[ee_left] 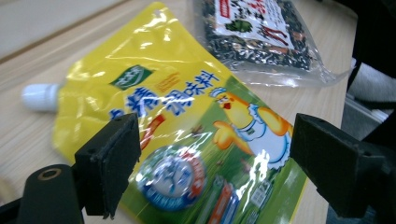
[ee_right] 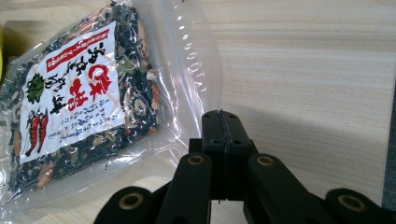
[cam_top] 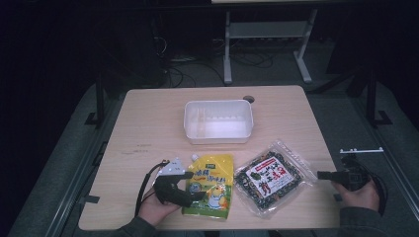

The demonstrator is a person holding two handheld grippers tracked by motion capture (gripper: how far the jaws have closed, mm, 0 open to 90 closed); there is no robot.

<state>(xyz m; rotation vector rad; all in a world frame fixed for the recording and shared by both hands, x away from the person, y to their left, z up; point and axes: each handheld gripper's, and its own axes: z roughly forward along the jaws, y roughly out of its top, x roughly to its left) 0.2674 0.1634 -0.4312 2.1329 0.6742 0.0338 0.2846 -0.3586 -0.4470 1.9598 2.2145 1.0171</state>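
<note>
We start at the yellow spouted pouch (cam_top: 209, 185), lying flat near the table's (cam_top: 148, 123) front edge. In the left gripper view its lower end runs out of frame and glare washes over much of the print, so we can read only a green logo, blue lettering and a cartoon chick; its white cap (ee_left: 39, 96) points off to one side. The left gripper (cam_top: 190, 185) hovers over the pouch's left edge, jaws spread wide with the pouch between them — nothing clamped. Just beside the pouch lies a clear bag of dark dried mix (cam_top: 269, 177) with a red-and-white label. The right gripper (cam_top: 323, 175) sits near that bag's right corner, jaws pressed together and empty. Behind both packs stands a white plastic tub (cam_top: 219, 121).
</note>
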